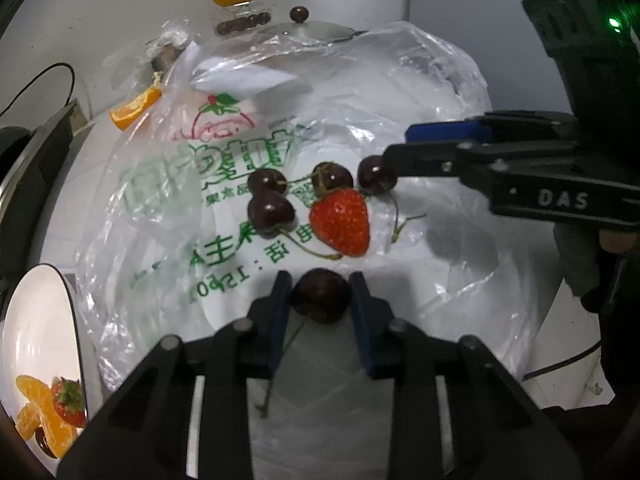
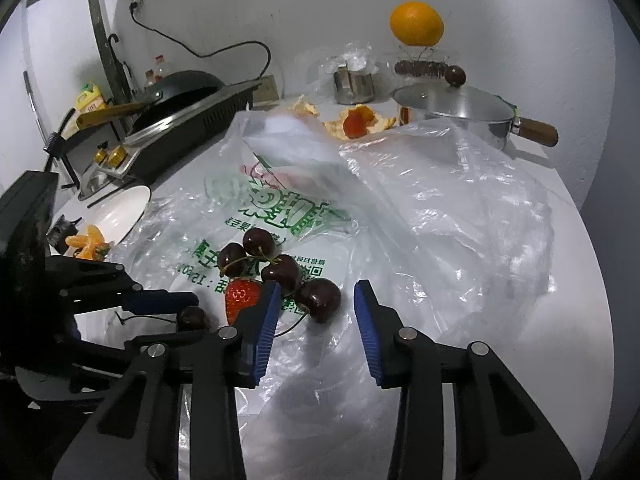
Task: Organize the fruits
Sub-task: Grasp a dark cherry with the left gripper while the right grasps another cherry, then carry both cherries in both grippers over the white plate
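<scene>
My left gripper (image 1: 320,280) is shut on a dark cherry (image 1: 321,295), held just above the plastic bag (image 1: 400,92); the cherry also shows in the right wrist view (image 2: 193,318). Ahead of it lie a red strawberry (image 1: 341,221) and several dark cherries (image 1: 271,210) on the bag. My right gripper (image 2: 316,294) is open, its jaws on either side of one cherry (image 2: 320,300), next to the strawberry (image 2: 240,296). In the left wrist view the right gripper (image 1: 400,142) comes in from the right. A white plate (image 1: 36,328) with orange segments and a strawberry stands at the left.
A whole orange (image 2: 417,23) sits on a glass stand at the back. A steel pot (image 2: 460,116) with a lid and wooden handle stands back right, orange peel (image 2: 356,122) beside it. An induction cooker with a black pan (image 2: 180,92) is at the left.
</scene>
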Demonstrator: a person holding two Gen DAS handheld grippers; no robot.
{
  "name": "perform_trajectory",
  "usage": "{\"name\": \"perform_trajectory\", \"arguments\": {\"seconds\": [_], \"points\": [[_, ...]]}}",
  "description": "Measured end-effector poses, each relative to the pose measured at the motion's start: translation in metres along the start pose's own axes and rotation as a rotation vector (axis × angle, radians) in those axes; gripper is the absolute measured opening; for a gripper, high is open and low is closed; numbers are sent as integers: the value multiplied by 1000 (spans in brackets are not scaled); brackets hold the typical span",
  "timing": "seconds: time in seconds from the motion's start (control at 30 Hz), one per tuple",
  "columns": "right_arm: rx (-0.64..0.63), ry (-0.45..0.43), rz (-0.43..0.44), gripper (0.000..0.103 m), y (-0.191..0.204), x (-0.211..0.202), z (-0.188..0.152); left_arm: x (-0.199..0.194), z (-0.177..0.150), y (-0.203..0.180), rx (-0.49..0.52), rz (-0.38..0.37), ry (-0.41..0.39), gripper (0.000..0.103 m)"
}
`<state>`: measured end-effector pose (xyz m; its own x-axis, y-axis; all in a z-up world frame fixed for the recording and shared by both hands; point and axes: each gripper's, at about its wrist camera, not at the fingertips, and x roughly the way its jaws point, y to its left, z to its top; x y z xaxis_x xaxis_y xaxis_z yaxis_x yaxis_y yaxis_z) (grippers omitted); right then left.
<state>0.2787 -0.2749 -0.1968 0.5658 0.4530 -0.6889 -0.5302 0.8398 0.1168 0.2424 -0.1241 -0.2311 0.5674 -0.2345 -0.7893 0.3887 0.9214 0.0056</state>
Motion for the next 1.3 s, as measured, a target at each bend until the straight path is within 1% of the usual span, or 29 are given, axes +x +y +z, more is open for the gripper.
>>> {"name": "perform_trajectory", "arguments": {"seconds": [0.23,0.43,0.5,0.63,0.83,1.1,1.3], "points": [[-5,38,-18,39,2,14,1,-2,0,2,-1,-14,-7,30],[-9,68,-35,36,3,24,2,-11,3,5,-8,-30,-30,30],[-11,74,-39,33,3,27,2,-15,4,5,-13,-32,-40,30],[-17,84,-52,33,4,30,3,-22,6,9,-23,-38,-59,30],[-25,74,-66,32,8,26,3,-35,7,10,-34,-43,-90,30],[-27,28,-77,32,15,4,10,-53,3,8,-34,-37,-125,30],[-47,-5,-78,32,27,-14,12,-68,-2,8,-42,-30,-150,30]]}}
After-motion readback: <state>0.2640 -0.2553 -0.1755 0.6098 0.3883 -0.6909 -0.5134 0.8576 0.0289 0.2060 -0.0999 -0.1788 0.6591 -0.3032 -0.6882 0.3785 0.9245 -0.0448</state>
